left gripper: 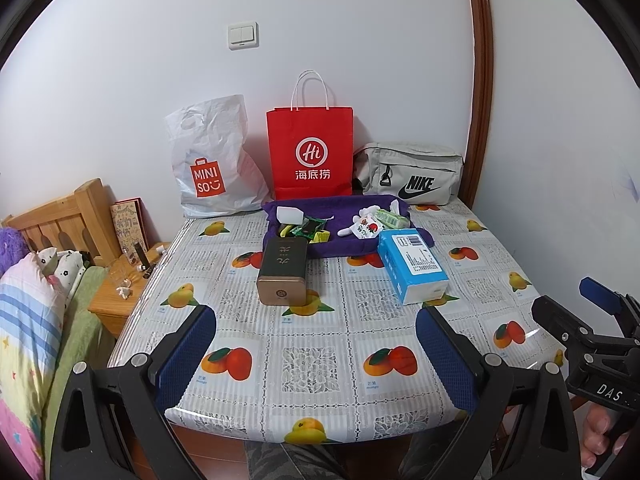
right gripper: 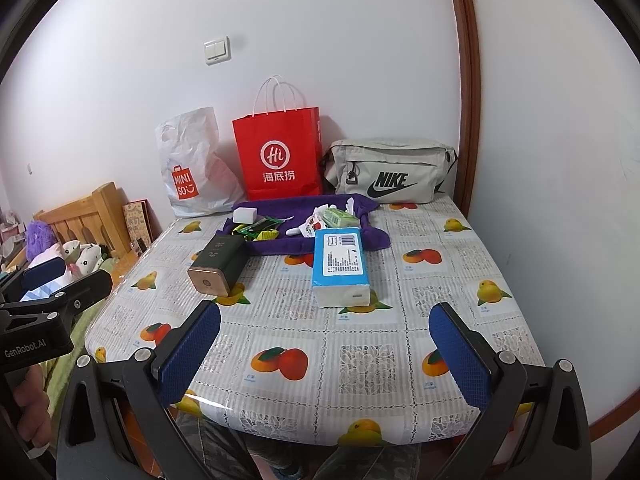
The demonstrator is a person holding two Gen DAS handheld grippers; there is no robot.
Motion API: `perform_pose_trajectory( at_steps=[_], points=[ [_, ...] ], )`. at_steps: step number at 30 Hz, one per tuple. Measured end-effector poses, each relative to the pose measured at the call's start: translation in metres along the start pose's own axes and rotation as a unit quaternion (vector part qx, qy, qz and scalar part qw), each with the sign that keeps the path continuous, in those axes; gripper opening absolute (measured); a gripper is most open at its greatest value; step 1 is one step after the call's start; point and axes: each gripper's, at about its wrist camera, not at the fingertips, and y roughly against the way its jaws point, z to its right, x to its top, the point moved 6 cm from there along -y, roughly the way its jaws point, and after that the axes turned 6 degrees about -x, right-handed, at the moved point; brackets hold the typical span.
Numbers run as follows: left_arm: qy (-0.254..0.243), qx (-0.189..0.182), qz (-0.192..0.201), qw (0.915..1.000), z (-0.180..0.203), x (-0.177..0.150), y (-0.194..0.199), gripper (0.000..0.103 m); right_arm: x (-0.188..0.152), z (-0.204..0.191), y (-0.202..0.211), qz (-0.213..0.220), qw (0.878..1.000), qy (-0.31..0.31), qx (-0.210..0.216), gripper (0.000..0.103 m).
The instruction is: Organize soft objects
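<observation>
- My left gripper (left gripper: 316,354) and right gripper (right gripper: 324,354) gape wide, empty, their blue pads textured.
- Ahead of my fingers: one rectangular tissue pack (right gripper: 339,266), one boxy tin (left gripper: 283,276).
- Beyond them, one rumpled purple towel (left gripper: 340,245); three bags behind.

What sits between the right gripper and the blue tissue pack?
Nothing: in the right wrist view only bare fruit-print tablecloth lies between the open right gripper and the blue tissue pack. The dark box sits off to the left.
</observation>
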Motion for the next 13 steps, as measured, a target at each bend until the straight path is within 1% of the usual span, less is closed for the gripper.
perform_pose_trajectory(
  at_steps=[13],
  points=[
    [-0.001, -0.002, 0.002, 1.0, -0.0017, 0.0001, 0.0015, 0.101, 0.0, -0.0021, 0.0007, 0.002, 1.0, 0.003, 0.0, 0.103]
  ],
)
